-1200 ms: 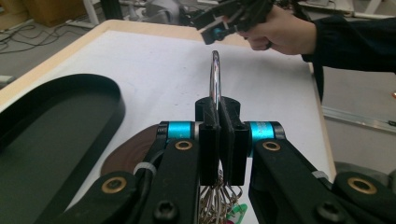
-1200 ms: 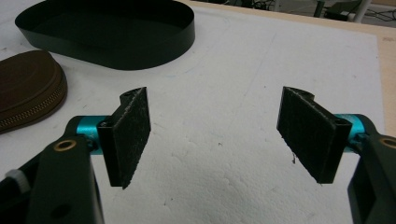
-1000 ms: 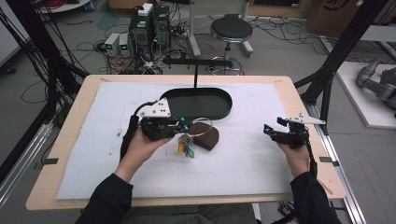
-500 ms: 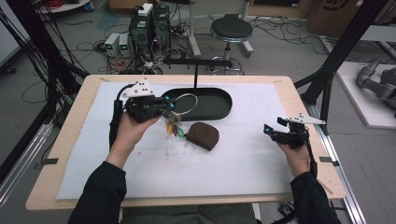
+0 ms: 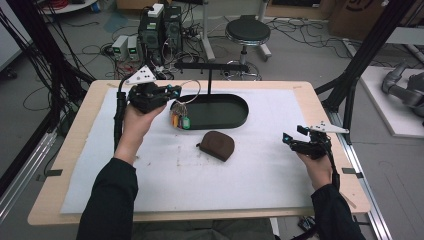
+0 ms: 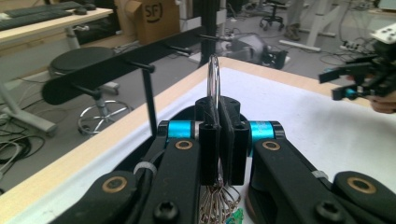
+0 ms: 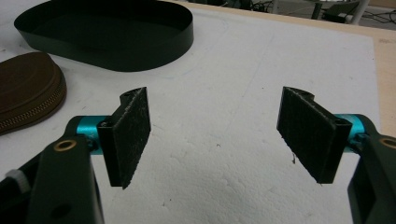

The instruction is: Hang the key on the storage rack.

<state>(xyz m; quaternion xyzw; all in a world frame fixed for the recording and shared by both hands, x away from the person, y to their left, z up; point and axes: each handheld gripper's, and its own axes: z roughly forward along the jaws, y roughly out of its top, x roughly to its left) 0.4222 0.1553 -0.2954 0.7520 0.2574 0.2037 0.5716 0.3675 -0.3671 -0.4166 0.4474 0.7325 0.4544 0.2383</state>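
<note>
My left gripper (image 5: pixel 170 95) is shut on a large metal key ring (image 6: pixel 213 74); the ring (image 5: pixel 191 91) rises above the jaws while keys with orange and green tags (image 5: pixel 180 120) dangle below. It is raised at the left end of a black oval tray (image 5: pixel 220 111), close to a black rack with pegs (image 6: pixel 112 72). A brown zip pouch (image 5: pixel 217 145) lies on the white mat in front of the tray. My right gripper (image 5: pixel 290 141) is open at the right side of the mat, nothing between its pads (image 7: pixel 131 135).
The black rack's post (image 5: pixel 210 82) stands behind the tray with a horizontal bar on top. The wooden table edge (image 5: pixel 320 110) runs around the white mat. A stool (image 5: pixel 247 32) and electronics sit on the floor beyond.
My left gripper has lifted the key ring off the pouch and carried it back and left toward the rack. The right gripper has stayed put.
</note>
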